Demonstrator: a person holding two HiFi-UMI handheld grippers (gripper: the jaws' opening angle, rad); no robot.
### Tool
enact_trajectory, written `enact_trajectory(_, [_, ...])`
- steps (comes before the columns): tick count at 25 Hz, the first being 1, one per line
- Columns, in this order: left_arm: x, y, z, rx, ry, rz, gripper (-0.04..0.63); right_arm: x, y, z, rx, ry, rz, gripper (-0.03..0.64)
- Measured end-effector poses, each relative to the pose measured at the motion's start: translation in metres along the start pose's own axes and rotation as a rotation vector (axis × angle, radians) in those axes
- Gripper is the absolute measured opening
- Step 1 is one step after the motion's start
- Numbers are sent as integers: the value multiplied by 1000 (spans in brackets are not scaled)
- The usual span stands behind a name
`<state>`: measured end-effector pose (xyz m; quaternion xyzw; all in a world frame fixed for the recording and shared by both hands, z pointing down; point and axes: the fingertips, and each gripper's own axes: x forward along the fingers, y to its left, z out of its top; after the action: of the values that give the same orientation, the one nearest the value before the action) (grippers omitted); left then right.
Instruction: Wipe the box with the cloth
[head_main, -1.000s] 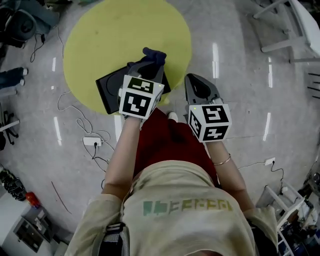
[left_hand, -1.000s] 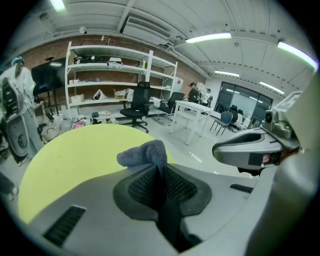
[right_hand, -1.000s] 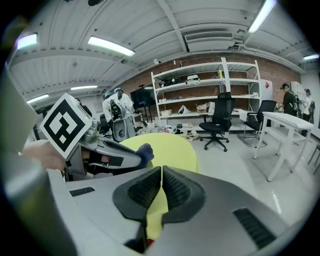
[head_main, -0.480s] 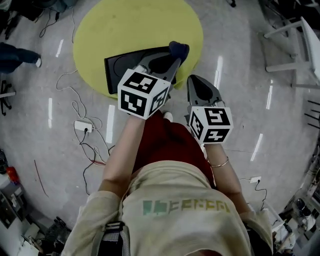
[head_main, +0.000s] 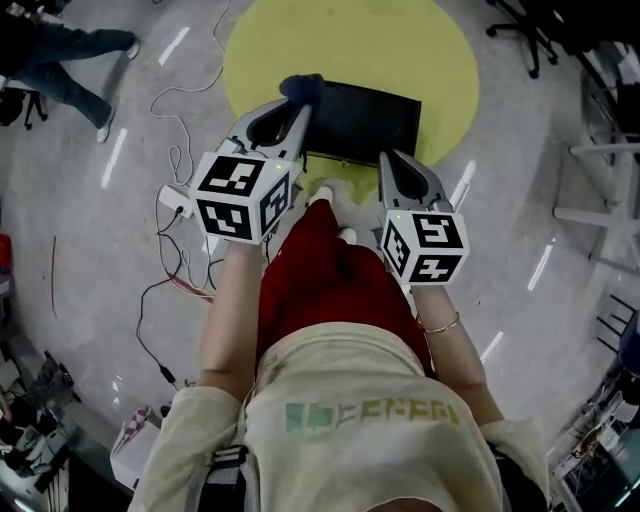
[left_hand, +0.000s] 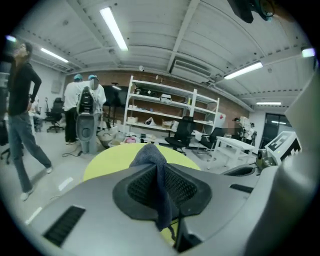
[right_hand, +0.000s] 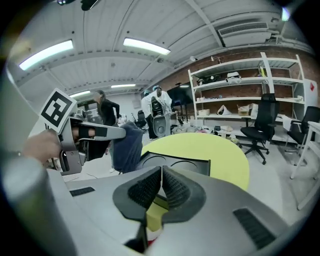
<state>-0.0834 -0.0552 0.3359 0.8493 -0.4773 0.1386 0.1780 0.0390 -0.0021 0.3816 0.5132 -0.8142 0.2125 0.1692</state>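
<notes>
Yellow round surface (head_main: 445, 60) bears black box (head_main: 365, 122) beside left tool (head_main: 298, 102) clamping cloth (head_main: 301, 86).

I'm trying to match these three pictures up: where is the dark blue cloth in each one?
Head view: cloth upper middle, at the left tongs' tip.
Left gripper view: cloth at centre, pinched between the jaws.
Right gripper view: cloth left of centre, hanging from the left tongs.
Shared landmark: the yellow round surface.

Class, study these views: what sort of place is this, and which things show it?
Probably a lab or workshop: open white shelving holding equipment, an office chair, and cables trailing over a polished floor.
</notes>
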Motion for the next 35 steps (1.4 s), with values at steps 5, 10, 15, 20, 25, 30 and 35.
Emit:
enact_trajectory(5, [-35, 61, -13, 50, 53, 183, 60, 19, 24, 0, -20, 18, 59, 38])
enact_trajectory(10, [-28, 86, -42, 103, 155, 235, 60, 32, 30, -8, 3, 35, 61, 38])
enact_trajectory(15, [4, 63, -66, 124, 228, 140, 59, 29, 20, -19, 35, 48, 8, 38])
enact_trajectory(20, [25, 22, -79, 157, 288, 46, 60, 10, 3, -29, 71, 53, -50, 38])
enact_trajectory(25, [34, -13, -92, 168, 311, -26, 60, -15, -15, -45, 108, 48, -120, 38])
enact_trajectory(30, [42, -59, -100, 197, 322, -123, 60, -45, -32, -60, 146, 40, -198, 38])
enact_trajectory(35, [55, -109, -104, 237, 338, -220, 60, -71, -52, -68, 181, 29, -259, 38])
